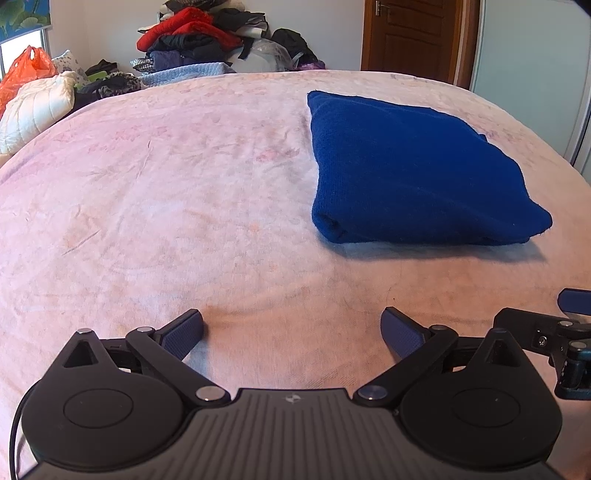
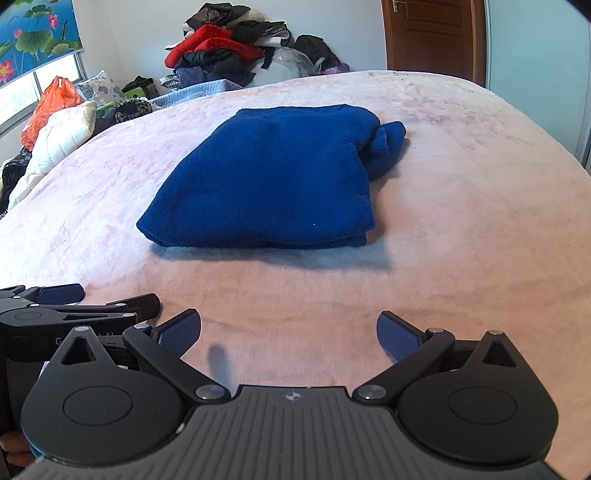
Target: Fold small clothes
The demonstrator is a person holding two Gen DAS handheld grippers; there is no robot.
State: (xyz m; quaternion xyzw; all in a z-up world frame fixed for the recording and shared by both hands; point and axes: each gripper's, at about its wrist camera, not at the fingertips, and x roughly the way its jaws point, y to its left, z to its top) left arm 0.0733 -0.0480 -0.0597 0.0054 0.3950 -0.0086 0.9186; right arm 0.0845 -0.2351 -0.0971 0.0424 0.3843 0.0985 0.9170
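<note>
At the far left, beyond the bed (image 1: 155, 192), lay an orange bag (image 1: 26, 72) and a white quilt (image 1: 35, 110), with a clothes pile (image 1: 199, 37) against the wall; none of these bore on the step in hand. The left hand-held gripper (image 1: 291, 334) hovered low over the near part of the bed, jaws spread wide and holding nothing. The right hand-held gripper (image 2: 289, 334) sat just beside it, likewise spread and empty. The task's thing, a blue sweater (image 2: 269, 181), lay folded into a thick rectangle on the bed, ahead of both grippers and apart from them, toward the right in the left wrist view. It appeared to be a soft, fuzzy knit, light to moderate in weight, limp and non-fragile; in my judgement it would sag and unfold if lifted by a single layer. A sound hold would take the full stack at the near folded edge (image 2: 255, 242), one gripper toward each near corner, pinching all layers together. A bunched part, probably a sleeve or cuff (image 2: 388, 147), protruded at the far right corner and might need tucking. The inner layers, the underside and the far edge were hidden, so the neatness of the fold could not be confirmed. At the far right stood a door (image 1: 413, 33), its lower part cut off by the bed.
</note>
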